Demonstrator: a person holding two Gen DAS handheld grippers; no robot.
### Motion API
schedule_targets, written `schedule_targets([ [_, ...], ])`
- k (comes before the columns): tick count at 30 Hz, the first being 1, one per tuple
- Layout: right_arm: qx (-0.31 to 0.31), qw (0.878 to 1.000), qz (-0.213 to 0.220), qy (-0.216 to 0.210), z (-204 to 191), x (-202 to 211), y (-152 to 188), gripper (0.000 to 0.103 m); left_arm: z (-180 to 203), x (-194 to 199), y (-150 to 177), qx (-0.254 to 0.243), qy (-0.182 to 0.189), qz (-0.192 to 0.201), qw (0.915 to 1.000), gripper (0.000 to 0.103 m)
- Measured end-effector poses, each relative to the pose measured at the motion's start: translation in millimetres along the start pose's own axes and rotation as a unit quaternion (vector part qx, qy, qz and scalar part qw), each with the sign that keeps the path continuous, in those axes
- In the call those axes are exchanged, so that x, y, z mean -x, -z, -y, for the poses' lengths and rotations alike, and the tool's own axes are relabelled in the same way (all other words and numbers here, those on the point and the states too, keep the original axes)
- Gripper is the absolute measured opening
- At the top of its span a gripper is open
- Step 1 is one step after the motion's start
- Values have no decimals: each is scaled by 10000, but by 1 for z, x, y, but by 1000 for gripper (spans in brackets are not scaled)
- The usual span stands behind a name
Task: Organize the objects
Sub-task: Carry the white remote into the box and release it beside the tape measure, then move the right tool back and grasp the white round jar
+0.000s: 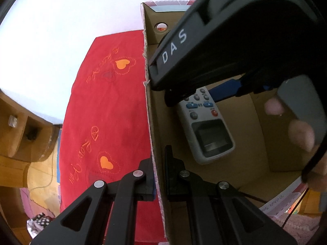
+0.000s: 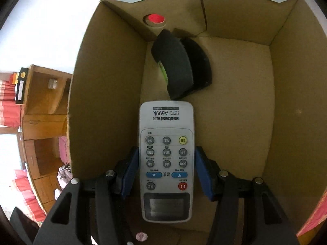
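"seebest A699K" (remote), "DAS" (hand-held gripper)

Cardboard box: plain brown inside, pink-and-white print along its outer rim. Remote control: pale grey body, dark grey round buttons, one yellow button, two blue arrow keys, one red power key, black lettering, dark screen panel. Curved object in the box: charcoal and black, with a thin green edge. Red cloth beside the box: bright red, orange hearts ringed with dotted stitching, orange script. Right tongs: black arms, blue pads. Left tongs: black. Wooden shelf: honey-brown
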State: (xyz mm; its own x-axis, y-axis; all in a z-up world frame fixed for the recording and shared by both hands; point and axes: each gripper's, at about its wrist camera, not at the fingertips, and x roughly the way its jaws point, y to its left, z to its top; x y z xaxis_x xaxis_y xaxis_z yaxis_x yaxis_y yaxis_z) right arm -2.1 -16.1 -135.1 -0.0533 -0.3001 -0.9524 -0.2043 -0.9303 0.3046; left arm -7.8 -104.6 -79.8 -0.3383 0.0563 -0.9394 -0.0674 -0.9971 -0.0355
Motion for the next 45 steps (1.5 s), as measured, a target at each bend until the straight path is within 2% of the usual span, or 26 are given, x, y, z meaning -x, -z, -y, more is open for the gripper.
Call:
schedule_targets([
  [3, -101, 9999, 7, 12, 2, -1, 1, 55, 0, -1, -1, -16, -30, 6, 10000, 5],
  [9, -488, 9983, -115, -311, 18, 2, -2, 57, 0, -3, 2, -28, -40, 7, 10000, 5],
  [14, -379, 9983, 50, -444, 20, 21, 0, 59, 4, -4, 0, -17, -17, -6, 10000, 5],
  [20, 155, 9973, 532, -478, 25, 72, 13, 59, 5, -3, 2, 8, 7, -27, 10000, 5],
  [26, 428, 9928, 1102, -183, 46, 126, 39, 59, 2, -4, 2, 20, 11, -29, 10000, 5],
  [32, 152, 9871, 1595, 27, 91, 160, 67, 59, 3, -2, 1, 6, 31, -47, 10000, 5],
  [33, 62, 9857, 1680, 70, 94, 161, 73, 59, 4, -1, 1, -72, 60, -53, 9999, 5],
  [34, -985, 9733, 2061, 218, 101, 161, 81, 59, 4, -1, 0, -80, 62, -58, 9999, 5],
  [38, -1440, 9633, 2215, 484, 138, 154, 100, 59, 7, 0, 0, -160, 67, -82, 9998, 5],
  [42, -1574, 9569, 2209, 1037, 158, 129, 95, 59, 9, 3, 0, -290, 69, -79, 9995, 5],
  [45, -1562, 9549, 2254, 1138, 168, 118, 88, 59, 10, 3, 1, -317, 104, -79, 9994, 5],
])
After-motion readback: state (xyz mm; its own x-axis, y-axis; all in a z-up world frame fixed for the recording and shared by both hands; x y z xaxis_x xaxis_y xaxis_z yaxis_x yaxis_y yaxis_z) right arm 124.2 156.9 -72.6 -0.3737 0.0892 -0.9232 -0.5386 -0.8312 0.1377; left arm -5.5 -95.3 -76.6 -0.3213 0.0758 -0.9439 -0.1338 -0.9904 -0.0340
